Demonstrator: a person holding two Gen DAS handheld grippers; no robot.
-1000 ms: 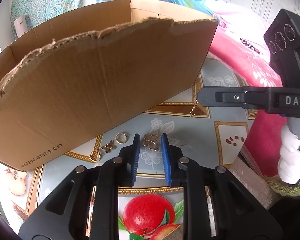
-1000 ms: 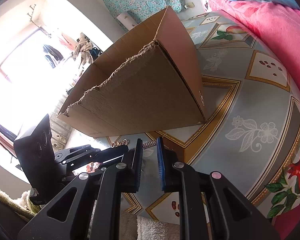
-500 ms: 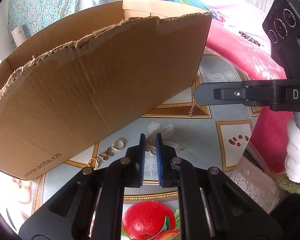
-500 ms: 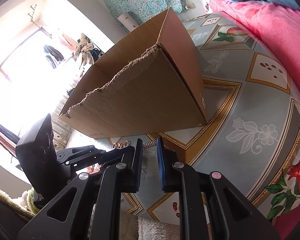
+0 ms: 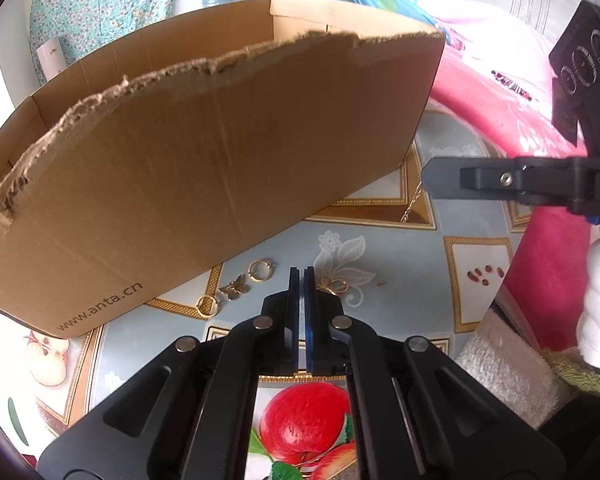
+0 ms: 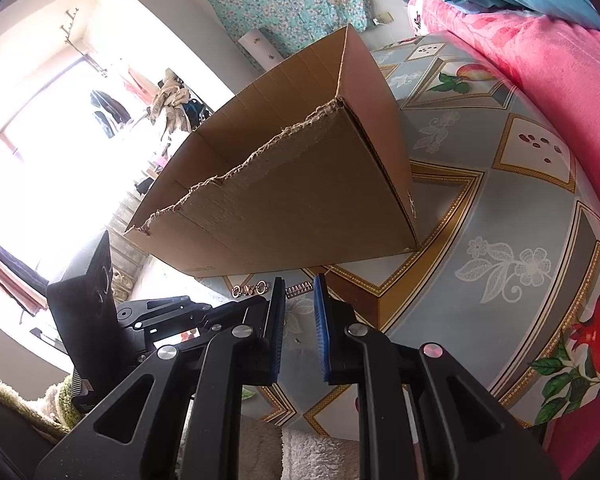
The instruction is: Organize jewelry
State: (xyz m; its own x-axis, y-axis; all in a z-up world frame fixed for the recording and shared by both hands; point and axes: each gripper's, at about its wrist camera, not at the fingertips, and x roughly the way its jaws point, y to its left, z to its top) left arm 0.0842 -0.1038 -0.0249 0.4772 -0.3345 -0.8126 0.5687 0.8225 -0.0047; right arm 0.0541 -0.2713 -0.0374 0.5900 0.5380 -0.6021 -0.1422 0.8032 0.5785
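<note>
Seemingly the task is only at its start. The left gripper (image 5: 300,276) has its fingers pressed together over the gold charm (image 5: 334,284) on the tablecloth (image 5: 404,280); whether the charm is actually pinched cannot be told. The right gripper (image 6: 299,300) hangs with fingers slightly apart, and a thin chain (image 5: 411,204) dangles at its tip. Two rings (image 5: 261,270) and a butterfly (image 5: 234,289) lie loose beside the box (image 5: 220,168). The box's inside is hidden, so nothing shows as sorted.
</note>
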